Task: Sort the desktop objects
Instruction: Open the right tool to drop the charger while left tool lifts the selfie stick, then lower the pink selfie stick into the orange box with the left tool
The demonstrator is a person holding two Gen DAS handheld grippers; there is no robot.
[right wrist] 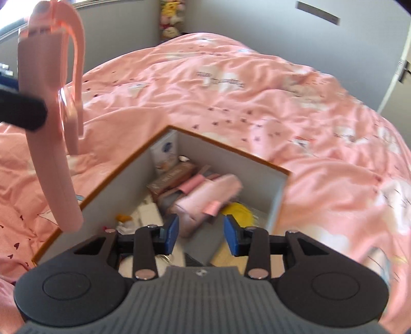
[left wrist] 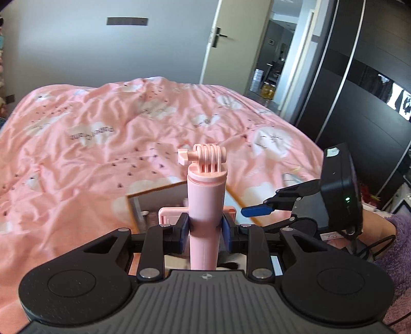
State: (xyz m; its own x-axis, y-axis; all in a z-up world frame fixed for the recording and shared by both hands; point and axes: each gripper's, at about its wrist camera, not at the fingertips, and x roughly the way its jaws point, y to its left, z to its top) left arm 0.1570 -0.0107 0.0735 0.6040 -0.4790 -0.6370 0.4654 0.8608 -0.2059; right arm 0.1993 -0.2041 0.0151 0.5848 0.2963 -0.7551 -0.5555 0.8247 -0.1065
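Note:
My left gripper [left wrist: 204, 228] is shut on a pink selfie stick [left wrist: 205, 195], held upright above the bed; its mount head points up. The stick also shows in the right wrist view [right wrist: 51, 144] at the left, hanging over the box's left side. My right gripper [right wrist: 201, 231] is open and empty, just above the near part of an open box [right wrist: 123, 174] with grey walls and a brown rim. The box holds a pink pouch [right wrist: 208, 197], a brown carton [right wrist: 174, 177], a yellow item [right wrist: 239, 213] and other small things. The right gripper also shows in the left wrist view [left wrist: 257, 210].
A pink quilt [left wrist: 102, 133] with white clouds covers the bed around the box. A grey wall and an open door [left wrist: 228, 38] stand beyond. A dark wardrobe [left wrist: 359, 77] is at the right. Plush toys [right wrist: 170, 18] sit in the far corner.

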